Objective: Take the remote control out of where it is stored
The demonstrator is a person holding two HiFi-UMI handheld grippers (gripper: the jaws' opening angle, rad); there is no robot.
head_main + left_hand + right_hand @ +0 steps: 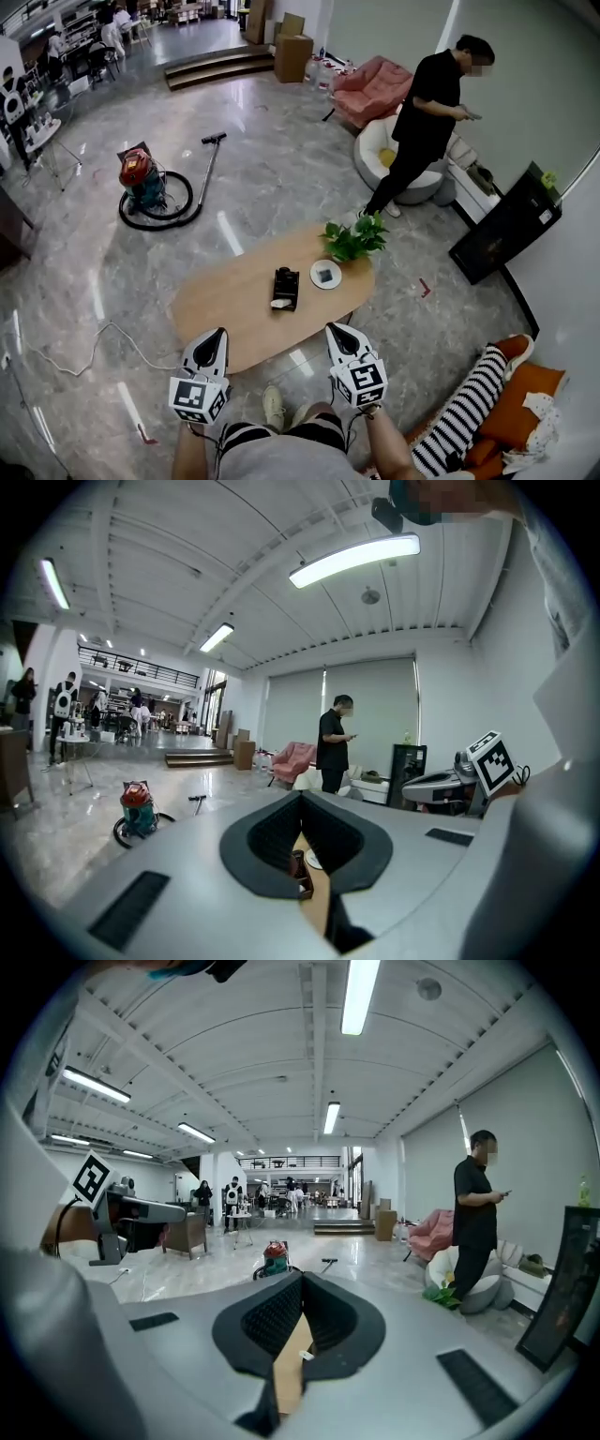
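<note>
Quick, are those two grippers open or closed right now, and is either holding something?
Left gripper: jaws closed, holding nothing.
Right gripper: jaws closed, holding nothing.

My left tongs (217, 334) and right tongs (336, 330) are grey with black-and-white square markers. Ahead of them: tan wooden table (216, 309), black holder (285, 287), white dish (325, 274), green plant (354, 240). Right of my right tongs, a black-and-white striped cushion (469, 408)

A big open-plan hall, part office, with a living-room corner set up in it. Ahead of the right gripper (331, 328) stands an oval wooden tabletop (225, 300) on polished marble floor (272, 169). A pink armchair (375, 89) lies beyond, a striped cushion (469, 408) at its right, cardboard boxes (292, 52) farthest off, and strip lights (358, 993) overhead.
</note>
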